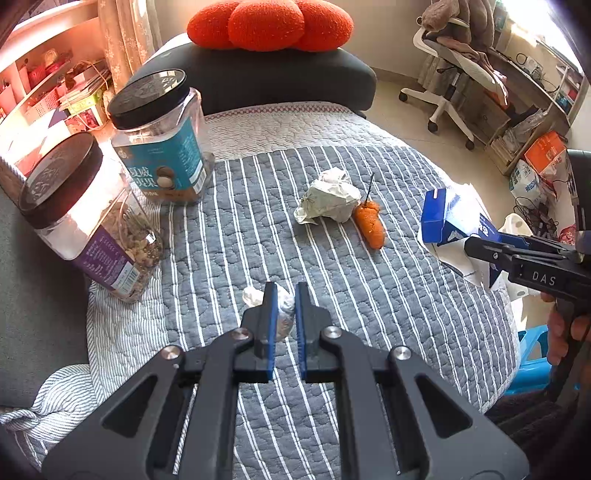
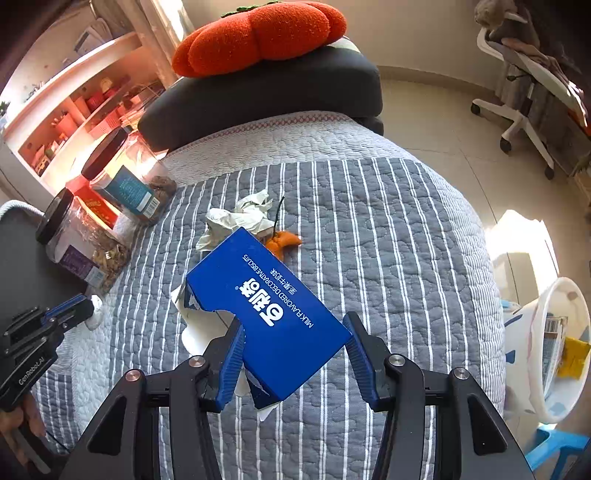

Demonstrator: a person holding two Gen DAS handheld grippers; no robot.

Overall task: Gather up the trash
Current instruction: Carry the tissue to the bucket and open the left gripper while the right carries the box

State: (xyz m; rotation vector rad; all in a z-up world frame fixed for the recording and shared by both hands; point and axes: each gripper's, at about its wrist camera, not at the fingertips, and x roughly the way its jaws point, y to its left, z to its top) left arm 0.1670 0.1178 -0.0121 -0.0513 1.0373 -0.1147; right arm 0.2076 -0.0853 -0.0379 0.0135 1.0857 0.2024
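Observation:
My left gripper (image 1: 286,291) is shut on a small crumpled white wad (image 1: 284,317), just above the striped grey quilt (image 1: 369,314). My right gripper (image 2: 293,321) is shut on a torn blue biscuit box (image 2: 266,306), which hangs tilted over the quilt's right side; white torn card sticks out under it. From the left wrist the box (image 1: 454,218) and right gripper (image 1: 480,245) show at the right edge. A larger ball of crumpled paper (image 1: 332,201) and an orange peel (image 1: 369,221) lie mid-quilt, touching each other.
Two black-lidded clear jars (image 1: 159,136) (image 1: 81,218) stand at the quilt's left edge. A white bin (image 2: 557,347) holding wrappers sits on the floor to the right, beside a blue stool (image 2: 557,446). An orange cushion (image 1: 269,24) lies on a dark cushion at the back.

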